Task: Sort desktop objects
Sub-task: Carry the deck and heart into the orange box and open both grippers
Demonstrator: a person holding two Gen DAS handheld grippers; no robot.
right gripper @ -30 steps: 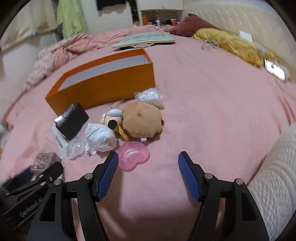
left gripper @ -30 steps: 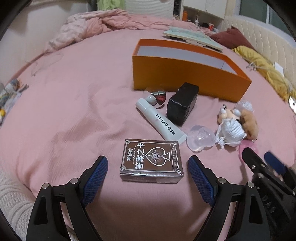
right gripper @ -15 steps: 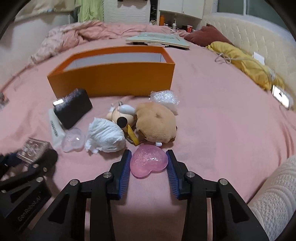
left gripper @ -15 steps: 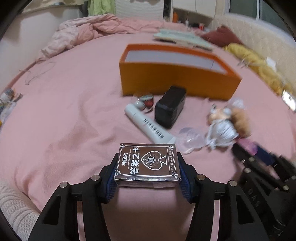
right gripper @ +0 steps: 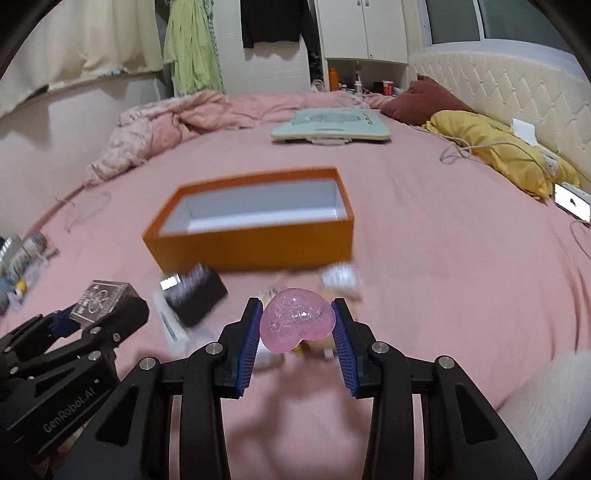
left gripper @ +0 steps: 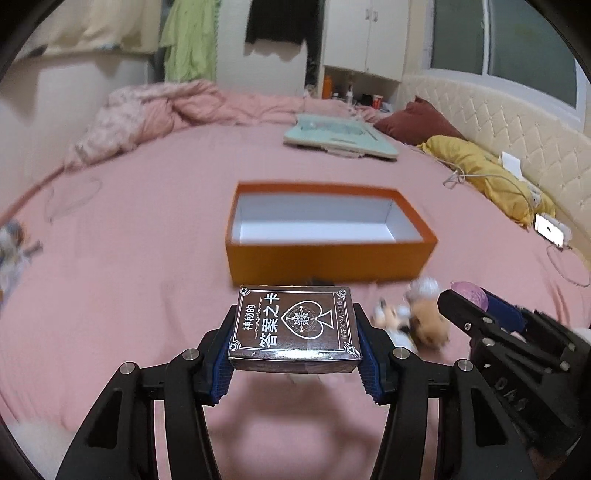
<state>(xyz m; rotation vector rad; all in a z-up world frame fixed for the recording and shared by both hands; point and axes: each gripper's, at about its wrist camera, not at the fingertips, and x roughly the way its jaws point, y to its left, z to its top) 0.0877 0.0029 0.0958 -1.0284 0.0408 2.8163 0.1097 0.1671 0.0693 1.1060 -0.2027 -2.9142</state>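
My left tool (left gripper: 294,356) clamps the card box (left gripper: 295,324), my right tool (right gripper: 297,332) the pink heart (right gripper: 295,318); the orange box (left gripper: 328,258) lies open straight ahead, long axis crosswise.

I see a wide pink-sheeted bed (left gripper: 155,236), crumpled pink duvet (right gripper: 177,122) at its far edge, cream quilted headboard (left gripper: 517,133) along its right edge, white cupboard (right gripper: 365,29), dark window (left gripper: 509,40) beyond.

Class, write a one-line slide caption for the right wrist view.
Right gripper lifts a pink heart-shaped jelly toy toward the open orange box.
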